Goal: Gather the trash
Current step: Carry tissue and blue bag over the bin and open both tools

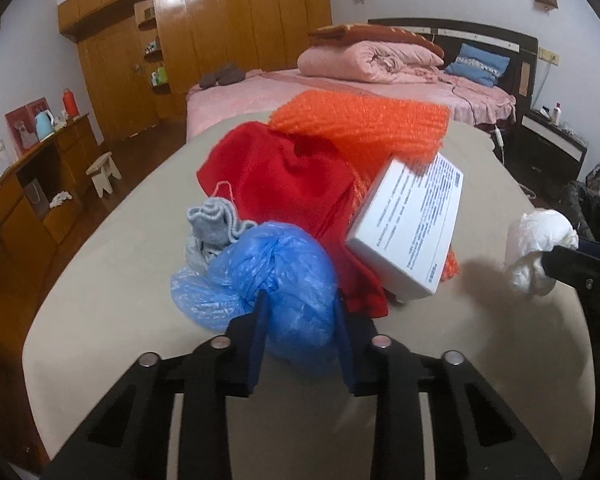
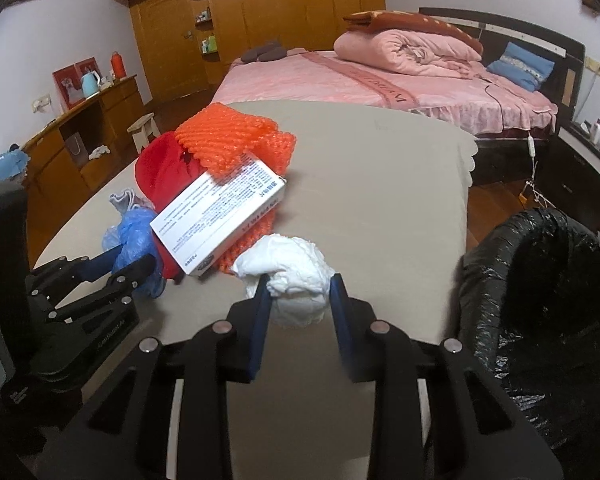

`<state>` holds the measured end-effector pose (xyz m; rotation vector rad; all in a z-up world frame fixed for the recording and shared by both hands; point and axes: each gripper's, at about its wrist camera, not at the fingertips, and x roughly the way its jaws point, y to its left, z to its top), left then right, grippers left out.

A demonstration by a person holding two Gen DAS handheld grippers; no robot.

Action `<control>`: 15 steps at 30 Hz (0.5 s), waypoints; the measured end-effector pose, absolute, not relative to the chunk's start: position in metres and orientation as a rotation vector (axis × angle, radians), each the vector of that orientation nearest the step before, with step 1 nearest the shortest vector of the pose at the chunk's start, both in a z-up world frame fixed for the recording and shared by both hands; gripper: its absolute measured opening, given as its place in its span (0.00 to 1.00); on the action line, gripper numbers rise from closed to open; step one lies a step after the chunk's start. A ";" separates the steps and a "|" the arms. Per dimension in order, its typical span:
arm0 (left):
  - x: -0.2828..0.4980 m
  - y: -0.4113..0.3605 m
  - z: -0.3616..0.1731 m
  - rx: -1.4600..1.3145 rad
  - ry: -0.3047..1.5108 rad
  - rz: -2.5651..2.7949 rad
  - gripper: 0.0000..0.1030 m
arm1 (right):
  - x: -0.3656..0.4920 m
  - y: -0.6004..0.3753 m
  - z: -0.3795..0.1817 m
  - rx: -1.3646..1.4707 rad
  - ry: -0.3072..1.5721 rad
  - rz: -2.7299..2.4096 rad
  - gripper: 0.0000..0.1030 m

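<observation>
Trash: blue bag in left gripper, white wad in right gripper; crumpled, either may slip out.

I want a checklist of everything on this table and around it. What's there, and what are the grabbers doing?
Surface: beige tabletop, bare on its right half.
Job's things: blue plastic bag, white paper wad, black-lined bin at the table's right.
Clutter: red cloth, orange mesh, white box leaning on them, grey sock.
Grippers: left hand-held gripper shut on the blue plastic bag; right hand-held gripper shut on the white paper wad.
Cables: white cord hanging beside the bed.
Surroundings: pink bed, wooden wardrobe, small stool.
</observation>
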<state>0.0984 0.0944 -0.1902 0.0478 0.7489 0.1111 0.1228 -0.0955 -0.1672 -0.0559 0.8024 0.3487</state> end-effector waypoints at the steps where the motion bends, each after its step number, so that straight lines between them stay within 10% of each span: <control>1: 0.096 0.095 -0.187 0.040 0.735 0.112 0.26 | 0.121 -0.097 -0.164 -0.051 0.797 0.350 0.28; 15: 0.058 0.057 -0.106 0.051 0.520 -0.009 0.26 | 0.097 -0.127 -0.119 0.003 0.694 0.312 0.28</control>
